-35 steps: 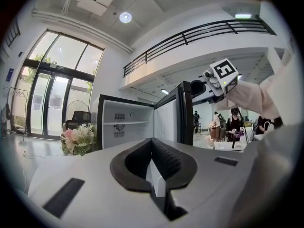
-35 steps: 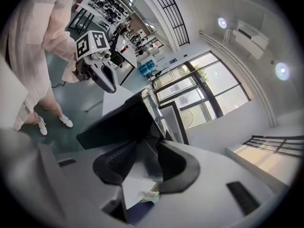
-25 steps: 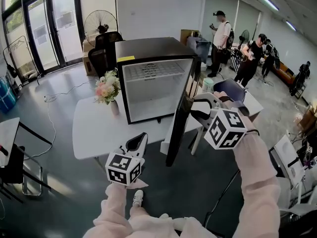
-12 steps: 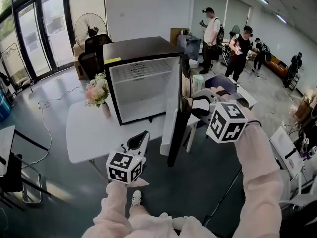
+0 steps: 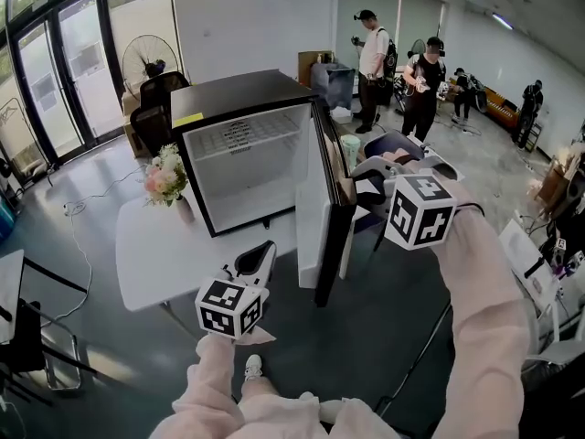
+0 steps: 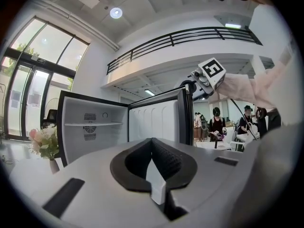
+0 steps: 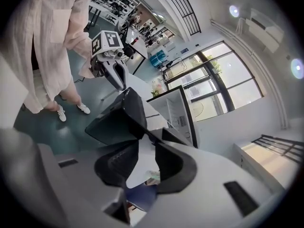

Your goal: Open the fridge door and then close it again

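Observation:
A small black fridge [image 5: 242, 144] stands on the white table [image 5: 155, 254] with its white inside showing. Its door [image 5: 320, 218] hangs wide open toward me, inner lining facing left. My right gripper [image 5: 358, 190] is at the door's free edge, high up. In the right gripper view the black door [image 7: 118, 118] meets the fingertips of that gripper [image 7: 147, 139]. The jaws have just been closing, and a gap still shows between the pads. My left gripper [image 5: 259, 262] hovers low in front of the table, shut on nothing, pointing level at the fridge [image 6: 95, 127].
A vase of flowers [image 5: 167, 179] stands on the table left of the fridge. A blue chair [image 5: 407, 149] sits behind my right gripper. Several people [image 5: 370, 53] stand at the back right. A black chair [image 5: 151, 108] and a fan [image 5: 146, 58] are behind the fridge.
The fridge has slid left in the head view and more of the door's white lining shows. My right gripper has stayed at the door's edge. The left gripper holds its spot.

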### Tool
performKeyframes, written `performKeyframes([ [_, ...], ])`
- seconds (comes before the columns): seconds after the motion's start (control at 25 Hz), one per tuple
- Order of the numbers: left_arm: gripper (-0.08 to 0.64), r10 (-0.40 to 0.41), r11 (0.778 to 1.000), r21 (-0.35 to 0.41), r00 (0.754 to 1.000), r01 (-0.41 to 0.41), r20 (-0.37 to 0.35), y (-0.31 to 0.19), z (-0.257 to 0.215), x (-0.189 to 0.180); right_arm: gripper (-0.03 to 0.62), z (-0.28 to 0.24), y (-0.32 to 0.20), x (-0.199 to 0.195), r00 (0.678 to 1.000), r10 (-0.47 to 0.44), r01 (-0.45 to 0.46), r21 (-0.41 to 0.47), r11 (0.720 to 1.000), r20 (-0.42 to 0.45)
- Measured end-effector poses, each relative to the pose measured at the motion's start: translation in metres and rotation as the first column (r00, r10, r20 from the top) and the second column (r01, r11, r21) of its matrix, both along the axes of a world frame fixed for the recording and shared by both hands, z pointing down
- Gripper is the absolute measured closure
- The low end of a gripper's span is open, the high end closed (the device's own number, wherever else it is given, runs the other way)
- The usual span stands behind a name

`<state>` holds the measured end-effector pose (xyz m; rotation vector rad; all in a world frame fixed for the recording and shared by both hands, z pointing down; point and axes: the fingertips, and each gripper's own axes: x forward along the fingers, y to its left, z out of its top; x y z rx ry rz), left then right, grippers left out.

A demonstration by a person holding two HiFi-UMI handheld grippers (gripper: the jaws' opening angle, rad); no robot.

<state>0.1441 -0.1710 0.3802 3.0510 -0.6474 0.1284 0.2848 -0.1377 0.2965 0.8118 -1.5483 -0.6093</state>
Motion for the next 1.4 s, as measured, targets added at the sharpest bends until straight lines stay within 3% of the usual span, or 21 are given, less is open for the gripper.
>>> performKeyframes([
  [0.4,0.549,-0.003,1.000,0.006,1.000,0.003,-0.002,-0.001,-0.002,-0.004,0.491,0.000,-0.007,-0.009,0.998,-0.010,0.012,0.026,1.000,-0.065],
  [1.4,0.549,-0.056,0.998,-0.003,0.998,0.056,-0.004,-0.012,-0.005,-0.033,0.465,0.001,-0.029,-0.053,0.980,-0.081,0.080,-0.014,0.997,-0.184],
])
